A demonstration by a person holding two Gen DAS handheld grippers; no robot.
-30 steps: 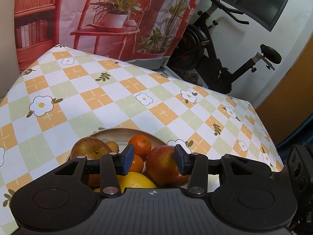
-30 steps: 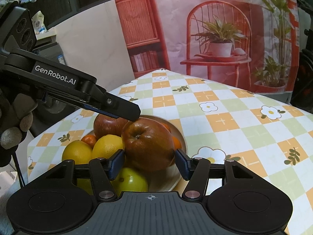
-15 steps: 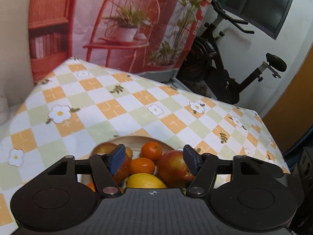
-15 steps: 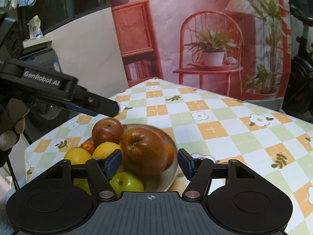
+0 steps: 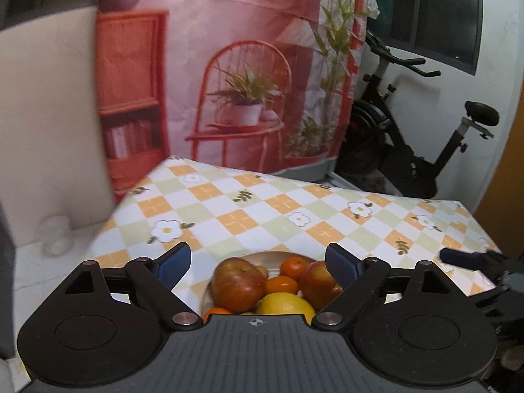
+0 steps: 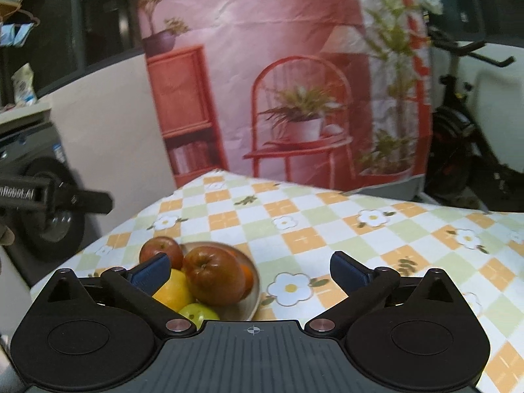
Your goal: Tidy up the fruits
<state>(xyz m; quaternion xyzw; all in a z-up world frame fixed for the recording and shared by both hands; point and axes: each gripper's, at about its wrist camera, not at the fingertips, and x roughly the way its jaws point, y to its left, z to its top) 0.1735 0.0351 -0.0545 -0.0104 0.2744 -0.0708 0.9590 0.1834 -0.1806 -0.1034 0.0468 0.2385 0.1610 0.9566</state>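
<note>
A pale bowl [image 6: 253,290] heaped with fruit rests on the checked tablecloth near the table's front corner. In the right wrist view it holds a big red apple [image 6: 214,276], a second apple [image 6: 160,250], a lemon [image 6: 175,291] and a green fruit [image 6: 198,314]. The left wrist view shows two apples [image 5: 237,283] [image 5: 317,283], mandarins [image 5: 293,267] and a lemon [image 5: 285,304]. My left gripper [image 5: 257,262] hangs above and behind the bowl, jaws opening wide, nothing between them. My right gripper [image 6: 250,270] is likewise raised, jaws opening, holding nothing.
The flowered tablecloth [image 6: 327,229] stretches back to a printed backdrop [image 5: 245,65]. An exercise bike [image 5: 409,150] stands at the right, a washing machine [image 6: 39,196] at the left. The left gripper's finger [image 6: 82,201] shows at the left edge of the right view.
Both grippers spread their jaws wide and pulled up and back from the bowl. The red apple that sat between the right jaws now lies free on the pile.
</note>
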